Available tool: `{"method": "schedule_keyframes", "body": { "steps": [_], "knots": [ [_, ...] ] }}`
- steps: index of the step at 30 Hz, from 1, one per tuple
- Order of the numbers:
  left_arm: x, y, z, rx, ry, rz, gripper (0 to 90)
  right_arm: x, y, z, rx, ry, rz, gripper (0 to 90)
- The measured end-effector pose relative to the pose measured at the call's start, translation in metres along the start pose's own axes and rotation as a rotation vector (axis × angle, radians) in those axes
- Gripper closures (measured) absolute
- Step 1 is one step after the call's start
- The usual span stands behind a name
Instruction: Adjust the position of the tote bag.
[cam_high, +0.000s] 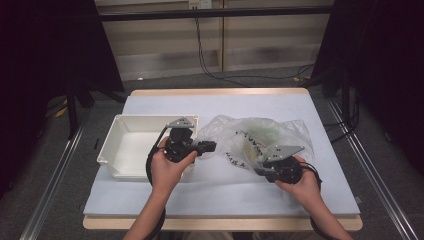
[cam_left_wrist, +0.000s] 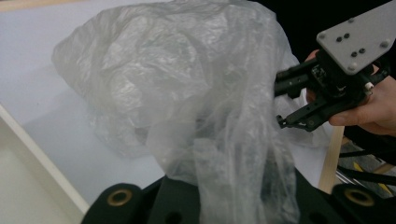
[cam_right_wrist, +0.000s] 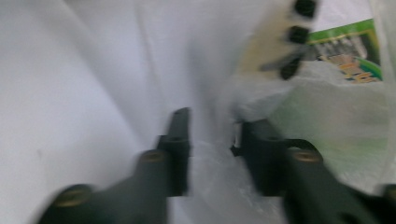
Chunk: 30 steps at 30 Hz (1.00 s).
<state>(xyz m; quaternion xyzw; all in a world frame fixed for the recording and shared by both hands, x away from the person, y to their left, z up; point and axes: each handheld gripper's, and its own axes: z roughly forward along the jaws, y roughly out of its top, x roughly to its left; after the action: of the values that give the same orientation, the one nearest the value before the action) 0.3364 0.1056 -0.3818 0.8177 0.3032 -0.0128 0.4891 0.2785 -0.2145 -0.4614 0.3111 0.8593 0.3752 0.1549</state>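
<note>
**Plastic bag held at one edge; second grip not yet made**

The clear plastic bag (cam_high: 252, 140) lies crumpled on the worktop (cam_high: 300, 107), between the two grippers and just right of the white bin (cam_high: 120, 131). The left gripper (cam_high: 210, 146) has its jaws closed on a gathered fold of the bag; in the left gripper view the film (cam_left_wrist: 187, 102) rises straight out from between them. The right gripper (cam_high: 261, 167) sits at the bag's near right edge with its jaws parted; in the right gripper view, film lies in the gap, but the pads do not appear to press on it.

Judgement: the step in hand is taking hold of the bag on two sides, probably to open or lift it. The next move calls for the right jaws to close on one layer of film only.

Markings: dark lettering on the bag (cam_high: 235, 159) cannot be read. A green-bordered packet (cam_right_wrist: 352, 51) shows through the film ahead of the right jaws; its print is too blurred to read.
</note>
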Motion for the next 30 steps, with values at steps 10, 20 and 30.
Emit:
{"method": "schedule_keyframes", "body": {
  "steps": [10, 20, 30],
  "knots": [
    [0.003, -0.002, 0.001, 0.018, -0.025, -0.025, 90.0, -0.009, 0.016, -0.013, -0.067, -0.119, 0.066, 15.9],
    [0.005, -0.001, 0.005, 0.03, -0.049, -0.036, 90.0, -0.02, 0.034, 0.001, -0.055, -0.109, 0.015, 6.0],
    [0.006, -0.003, 0.011, 0.041, -0.065, -0.042, 89.9, -0.011, 0.02, 0.042, 0.01, -0.006, 0.023, 13.5]
  ]
}}
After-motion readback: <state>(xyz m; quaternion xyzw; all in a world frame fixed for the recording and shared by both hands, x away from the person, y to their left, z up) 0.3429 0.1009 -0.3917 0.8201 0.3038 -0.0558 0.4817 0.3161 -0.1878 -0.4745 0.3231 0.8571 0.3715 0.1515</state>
